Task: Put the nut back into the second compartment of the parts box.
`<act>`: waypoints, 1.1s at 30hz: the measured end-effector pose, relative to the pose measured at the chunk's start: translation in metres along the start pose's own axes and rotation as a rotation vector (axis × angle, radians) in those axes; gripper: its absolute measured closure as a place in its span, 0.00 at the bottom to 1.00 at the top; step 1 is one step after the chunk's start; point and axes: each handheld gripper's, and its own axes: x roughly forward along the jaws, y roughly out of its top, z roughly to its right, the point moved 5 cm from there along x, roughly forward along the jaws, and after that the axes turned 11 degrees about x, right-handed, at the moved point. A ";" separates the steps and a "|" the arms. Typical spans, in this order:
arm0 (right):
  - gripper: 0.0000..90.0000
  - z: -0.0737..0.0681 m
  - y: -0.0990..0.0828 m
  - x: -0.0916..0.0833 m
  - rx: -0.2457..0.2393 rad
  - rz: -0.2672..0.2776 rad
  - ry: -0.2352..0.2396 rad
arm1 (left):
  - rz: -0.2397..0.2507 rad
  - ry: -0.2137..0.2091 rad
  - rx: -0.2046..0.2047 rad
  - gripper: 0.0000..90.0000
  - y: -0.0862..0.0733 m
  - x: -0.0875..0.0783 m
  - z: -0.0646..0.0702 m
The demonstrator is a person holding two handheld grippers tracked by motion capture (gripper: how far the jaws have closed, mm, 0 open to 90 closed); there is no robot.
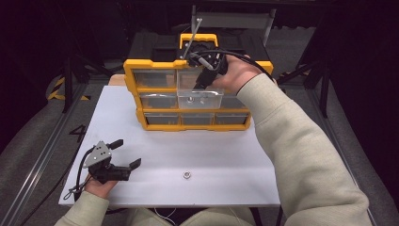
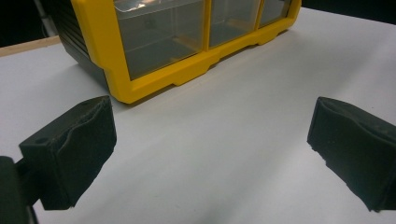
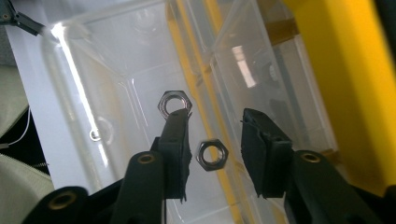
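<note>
Because the clear drawer (image 1: pixel 200 99) is standing pulled out of the yellow organizer (image 1: pixel 131 89) at twelve o'clock, the right gripper (image 3: pixel 215 140) is hanging over it, jaws slightly parted, a nut (image 3: pixel 212 155) sitting loose between them, apparently dropping. The left gripper (image 1: pixel 123 153) is idling wide open and empty at seven o'clock.
</note>
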 end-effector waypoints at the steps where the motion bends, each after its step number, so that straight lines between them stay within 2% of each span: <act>1: 0.68 -0.001 0.000 -0.004 -0.003 0.006 -0.006 | 0.000 0.000 0.000 0.02 0.000 0.000 0.000; 4: 0.66 -0.005 0.000 -0.012 -0.011 0.027 -0.016 | -0.003 0.002 0.003 0.02 0.000 0.000 0.000; 5: 0.64 -0.009 0.000 -0.023 -0.020 0.060 -0.030 | -0.006 0.001 0.003 0.02 0.000 0.000 0.000; 6: 0.62 -0.011 -0.001 -0.027 -0.010 0.070 -0.033 | -0.006 0.001 0.003 0.02 0.000 0.000 0.000; 9: 0.57 -0.016 -0.002 -0.039 -0.026 0.105 -0.075 | -0.007 -0.001 0.003 0.02 0.000 0.000 0.000; 14: 0.45 -0.031 -0.009 -0.050 -0.040 0.136 -0.065 | -0.008 -0.001 0.004 0.02 0.000 0.001 0.001; 15: 0.43 -0.034 -0.011 -0.051 -0.060 0.137 -0.058 | -0.007 -0.001 0.004 0.02 0.000 0.001 0.001; 16: 0.40 -0.041 -0.014 -0.050 -0.059 0.130 -0.050 | -0.007 0.000 0.004 0.02 0.000 0.001 0.001; 17: 0.40 -0.041 -0.014 -0.050 -0.059 0.130 -0.050 | -0.007 0.000 0.004 0.02 0.000 0.001 0.001; 20: 0.29 -0.059 -0.025 -0.045 -0.087 0.133 -0.041 | -0.008 0.000 0.003 0.02 0.000 0.001 0.001; 22: 0.27 -0.063 -0.027 -0.044 -0.090 0.133 -0.037 | -0.005 -0.001 0.003 0.02 0.000 0.001 0.001; 23: 0.21 -0.071 -0.032 -0.038 -0.103 0.131 -0.023 | -0.005 -0.001 0.004 0.02 0.000 0.001 0.001; 24: 0.20 -0.074 -0.034 -0.037 -0.105 0.139 -0.036 | -0.006 -0.001 0.005 0.02 0.000 0.001 0.001; 25: 0.22 -0.076 -0.035 -0.035 -0.120 0.147 -0.036 | -0.007 -0.001 0.005 0.02 0.000 0.001 0.001; 26: 0.22 -0.080 -0.037 -0.034 -0.110 0.134 -0.017 | -0.007 -0.001 0.005 0.02 0.000 0.001 0.001; 29: 0.22 -0.090 -0.043 -0.026 -0.131 0.120 -0.016 | -0.007 -0.001 0.005 0.02 0.000 0.002 0.001; 33: 0.22 -0.099 -0.050 -0.007 -0.147 0.092 0.006 | -0.006 0.000 0.005 0.02 0.000 0.001 0.001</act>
